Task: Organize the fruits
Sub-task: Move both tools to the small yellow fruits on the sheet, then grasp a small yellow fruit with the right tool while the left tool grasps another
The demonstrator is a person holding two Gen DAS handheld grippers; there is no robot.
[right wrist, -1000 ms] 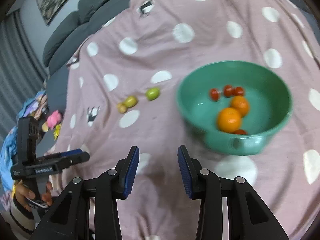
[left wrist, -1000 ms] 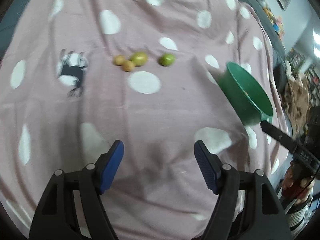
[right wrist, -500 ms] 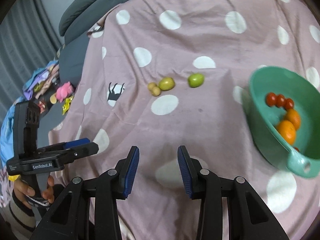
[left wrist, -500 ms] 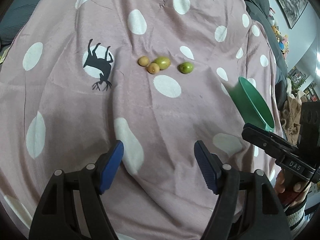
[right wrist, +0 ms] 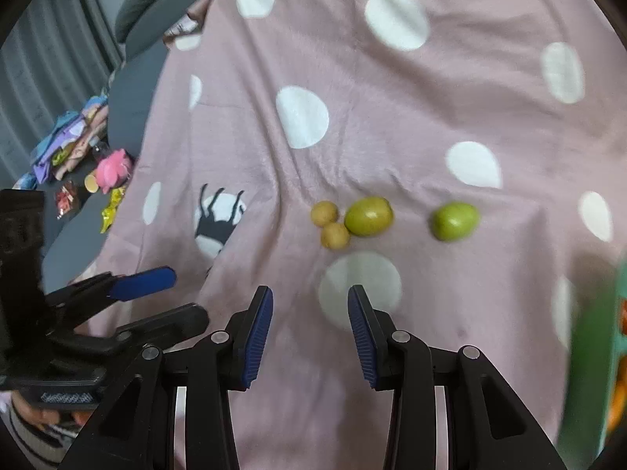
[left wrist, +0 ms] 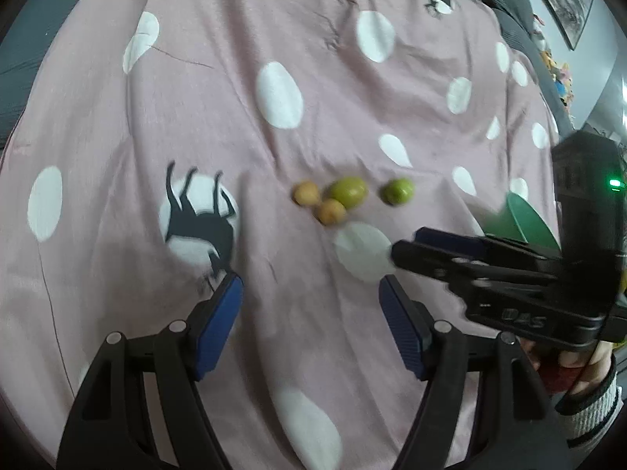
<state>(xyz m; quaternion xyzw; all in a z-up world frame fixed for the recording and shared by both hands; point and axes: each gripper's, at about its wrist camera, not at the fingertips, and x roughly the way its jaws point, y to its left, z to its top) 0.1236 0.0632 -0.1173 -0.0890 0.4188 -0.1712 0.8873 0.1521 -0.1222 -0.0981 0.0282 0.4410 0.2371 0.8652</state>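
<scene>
Where the pink spotted blanket [right wrist: 392, 125] sags at mid frame, four fruits lie in a loose row: two small tan ones [right wrist: 324, 213] [right wrist: 335, 235] touching each other, a yellow-green one [right wrist: 368, 216] just beside them, and a green one [right wrist: 454, 221] apart to the right. Bare cloth lies all round them. The right gripper [right wrist: 309, 329] hangs near them, jaws parted with nothing between. The left gripper [left wrist: 309, 313], spread wider and also empty, sits at lower left in the right view. A green bowl [right wrist: 588, 352] holding orange fruit is cut off by the right edge. Clutter [right wrist: 78, 156] lies past the blanket's left edge.
</scene>
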